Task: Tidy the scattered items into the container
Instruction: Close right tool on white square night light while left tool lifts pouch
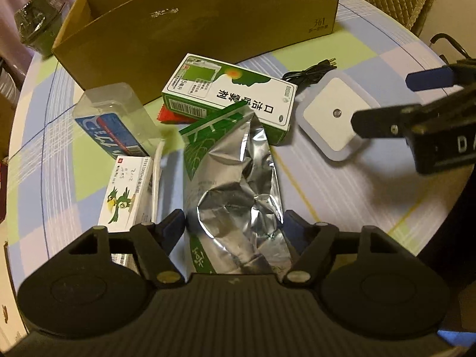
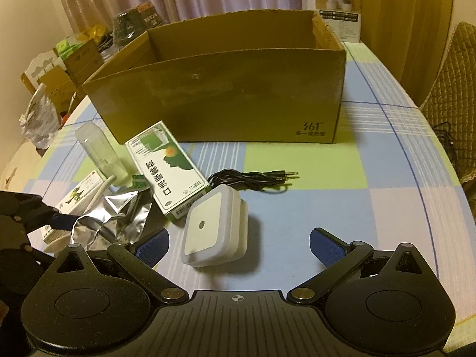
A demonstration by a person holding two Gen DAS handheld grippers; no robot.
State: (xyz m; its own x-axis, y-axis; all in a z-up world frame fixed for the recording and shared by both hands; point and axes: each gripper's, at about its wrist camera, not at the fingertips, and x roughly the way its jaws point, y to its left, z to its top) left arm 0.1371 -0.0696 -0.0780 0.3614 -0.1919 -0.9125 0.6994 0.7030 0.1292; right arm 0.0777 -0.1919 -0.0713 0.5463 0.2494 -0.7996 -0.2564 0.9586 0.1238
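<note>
A crumpled silver foil pouch (image 1: 235, 178) with green print lies lengthwise between the fingers of my left gripper (image 1: 235, 226), and both blue pads touch its sides. My right gripper (image 2: 238, 247) hangs open just above a white square night light (image 2: 214, 232), which sits nearer its left finger, untouched. The open cardboard box (image 2: 223, 98) stands behind the scattered items. In front of it lie a green-and-white medicine carton (image 1: 232, 95), a clear plastic case (image 1: 119, 119) with a blue tube inside, a small white bird-print box (image 1: 125, 190) and a black cable (image 2: 253, 177).
The round table (image 2: 357, 208) has a checked blue, green and white cloth, with bare cloth to the right of the night light. Bags and cartons (image 2: 68, 68) crowd the far left beyond the table. A woven chair back (image 2: 449, 95) stands at the right edge.
</note>
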